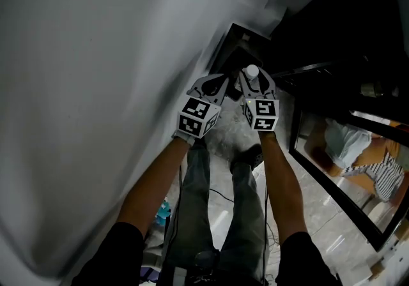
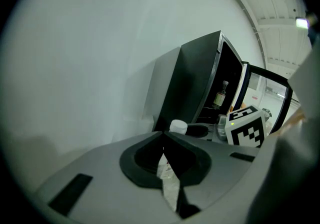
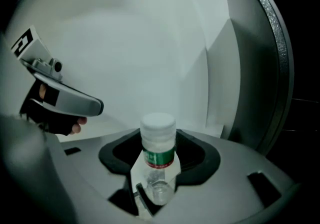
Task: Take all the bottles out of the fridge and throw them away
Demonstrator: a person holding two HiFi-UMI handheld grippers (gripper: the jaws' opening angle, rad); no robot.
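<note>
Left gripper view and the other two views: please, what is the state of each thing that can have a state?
Fridge door: open.
Bottle inside the fridge: upright on a shelf, not taken out.
White-capped bottle: cap on, upright, out of the fridge, clamped between jaws.
Right gripper: jaws shut on the white-capped bottle.
Left gripper: jaws shut, holding nothing.

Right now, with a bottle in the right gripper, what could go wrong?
1. The right gripper holds the bottle by its clear body. The capped end sticks out past the jaws, so it may tilt or slip.
2. The fridge door stands open close beside the right arm. A swing could hit the glass.
3. A cable lies on the floor by the shoe and could snag a step.
</note>
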